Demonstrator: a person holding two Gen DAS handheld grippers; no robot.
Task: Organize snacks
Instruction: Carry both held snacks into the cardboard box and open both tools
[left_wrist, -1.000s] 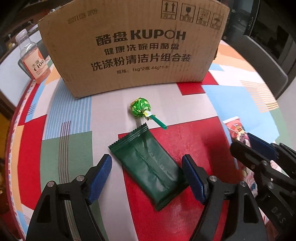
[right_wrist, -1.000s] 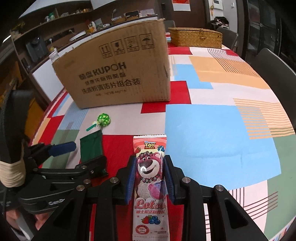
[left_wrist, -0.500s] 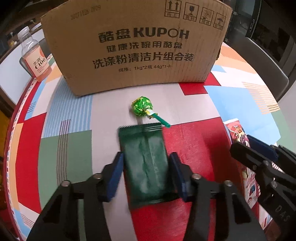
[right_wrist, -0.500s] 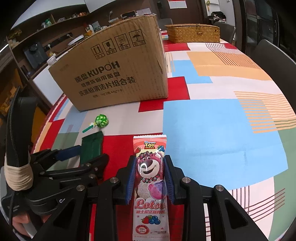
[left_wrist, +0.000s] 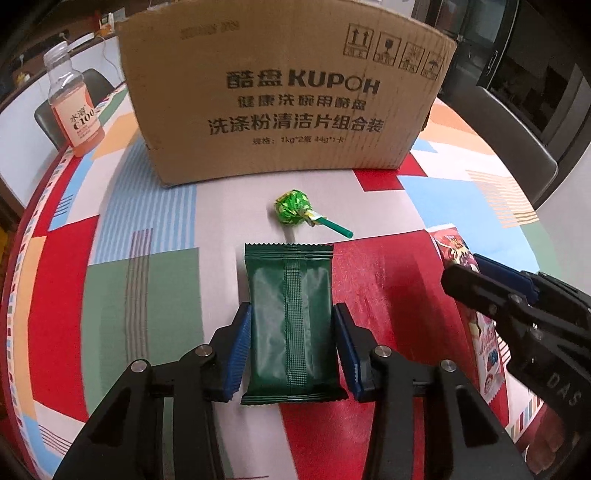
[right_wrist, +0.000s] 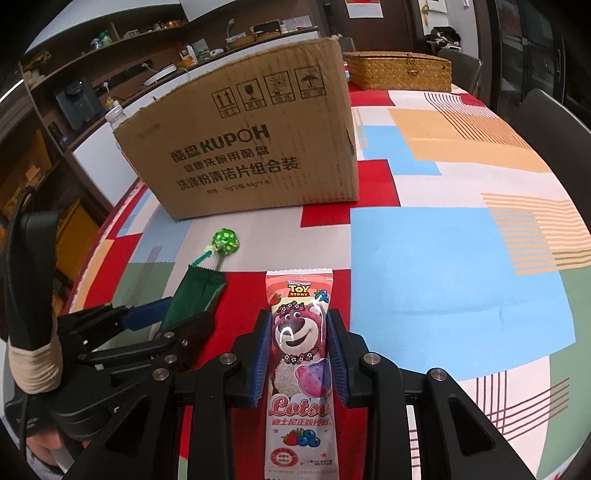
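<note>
Left gripper (left_wrist: 291, 347) has just been closing, jaws now clamped on the sides of the green pack (left_wrist: 290, 325); pack lies lengthwise between the blue pads, over the table's (right_wrist: 461, 266) red patch; right gripper (right_wrist: 299, 350) clamped on the pink Lotso pack (right_wrist: 300, 354), pads pressing both long edges; both packs near the table's near edge, side by side; green lollipop (left_wrist: 293, 212) lies just past the green pack, apart from it, before the cardboard box (left_wrist: 288, 92); bottle (left_wrist: 75, 110) at the left edge.
</note>
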